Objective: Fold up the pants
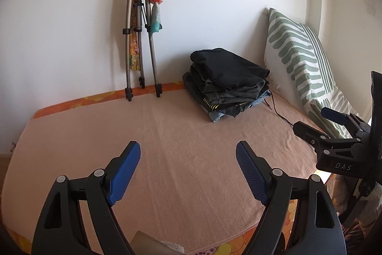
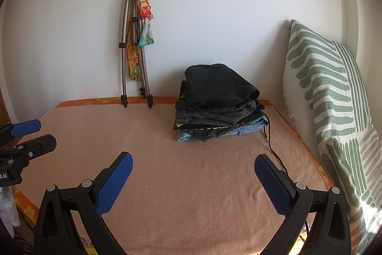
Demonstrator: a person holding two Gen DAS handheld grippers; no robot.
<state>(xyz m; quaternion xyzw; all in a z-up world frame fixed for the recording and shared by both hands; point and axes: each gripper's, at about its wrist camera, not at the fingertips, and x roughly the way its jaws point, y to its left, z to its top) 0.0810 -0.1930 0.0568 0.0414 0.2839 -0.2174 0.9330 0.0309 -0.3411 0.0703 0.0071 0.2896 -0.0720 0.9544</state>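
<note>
We hold our left gripper (image 1: 188, 152) low over the near part of the bed, its blue-padded jaws spread wide with nothing between them, and our right gripper (image 2: 193, 163) hangs beside it in the same posture, jaws wide and empty. Under both lies the pink blanket (image 1: 181, 135), flat and bare where we work; no loose garment is spread on it in either view. Farther out, a thin dark cable (image 2: 274, 149) trails across the blanket on the right. Beyond that, near the wall, sits the stack of folded pants (image 2: 217, 102), a black pair on top, a grey checked one beneath, denim at the bottom, neatly squared and well apart from both grippers. A green-striped pillow (image 2: 334, 92) leans at the right, and a folded tripod (image 1: 140, 40) with a colourful cloth draped on it stands against the far wall. We judge that we are between garments: the folded work is stacked, and no pair is in hand. The next move calls for fetching an unfolded pair from somewhere out of view and laying it flat on the open blanket.
</note>
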